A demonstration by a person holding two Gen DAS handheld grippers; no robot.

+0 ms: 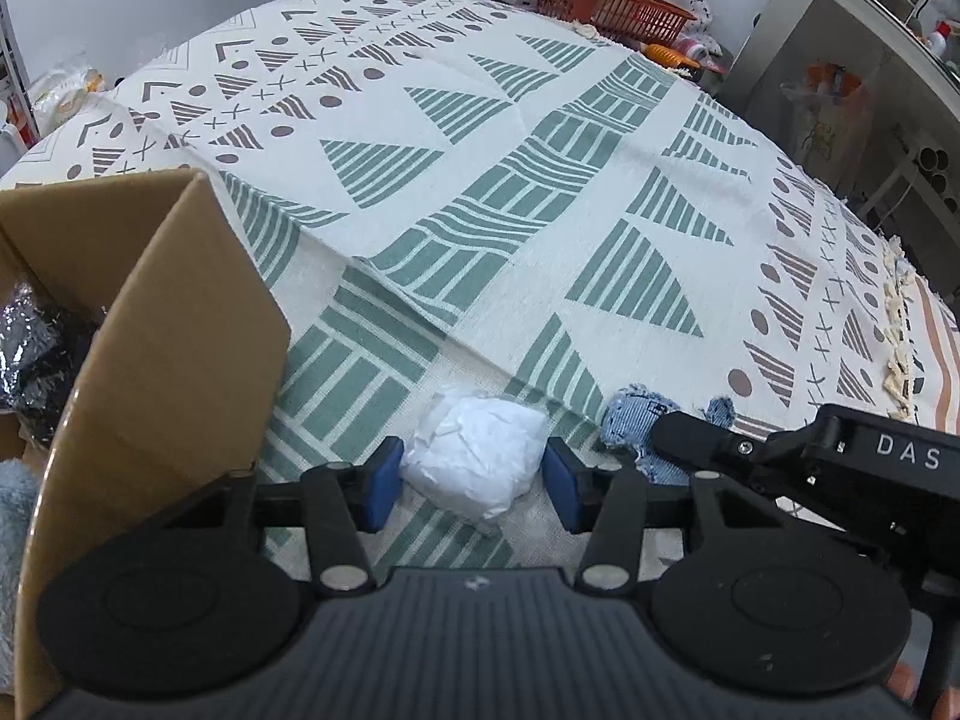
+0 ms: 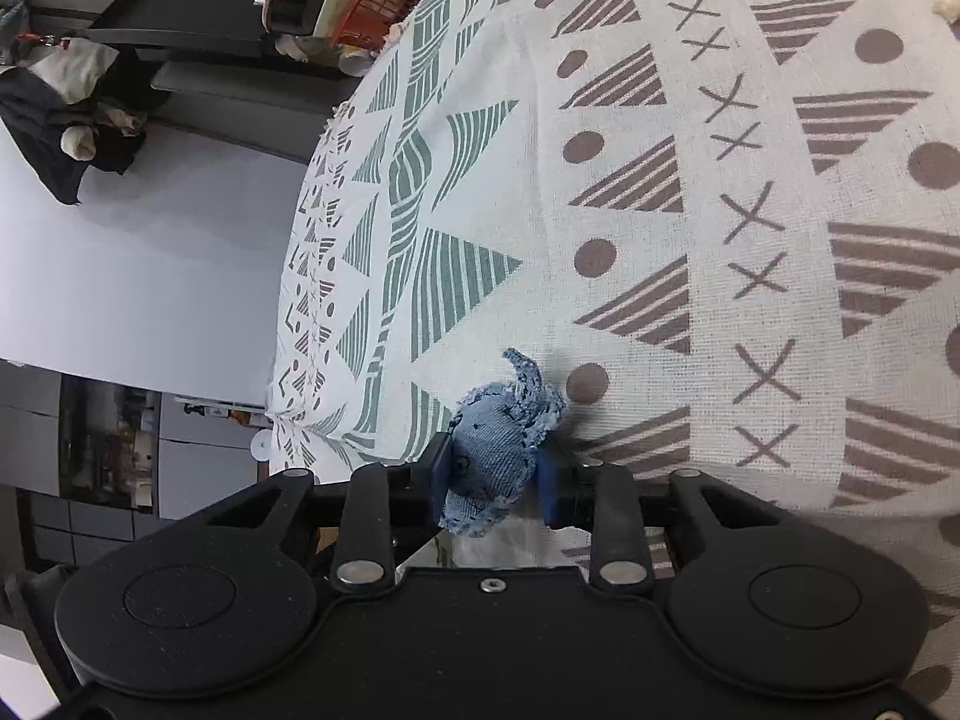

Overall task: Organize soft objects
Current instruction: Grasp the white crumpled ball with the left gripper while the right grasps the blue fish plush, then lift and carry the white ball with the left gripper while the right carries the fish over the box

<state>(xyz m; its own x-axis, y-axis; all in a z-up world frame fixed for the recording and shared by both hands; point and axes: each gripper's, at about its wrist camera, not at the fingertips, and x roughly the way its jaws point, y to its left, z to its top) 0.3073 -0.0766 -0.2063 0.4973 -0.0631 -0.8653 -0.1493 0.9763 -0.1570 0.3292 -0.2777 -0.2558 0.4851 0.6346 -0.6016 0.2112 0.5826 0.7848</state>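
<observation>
My left gripper (image 1: 472, 483) sits low in the middle of its picture with its two blue pads (image 1: 379, 486) wide apart. A crumpled white paper ball (image 1: 477, 465) lies on the cloth right between them, and I see small gaps on both sides, so the pads do not squeeze it. My right gripper (image 2: 497, 474) is at the lower middle of its own picture, and its blue pads are pressed tight on a little blue denim toy (image 2: 498, 450) with frayed edges. In the left picture, that same denim toy (image 1: 630, 420) shows at the lower right, just beside the paper ball, with the black arm of my right gripper reaching in over it. On the left side of the left picture stands an open cardboard box (image 1: 162, 324), with something dark and shiny inside and something fluffy and pale blue at the very edge. Everything rests on a big white cloth (image 1: 540, 180) with green and brown triangles, dots and crosses. Far away at the top sits a red plastic basket (image 1: 606, 0).
</observation>
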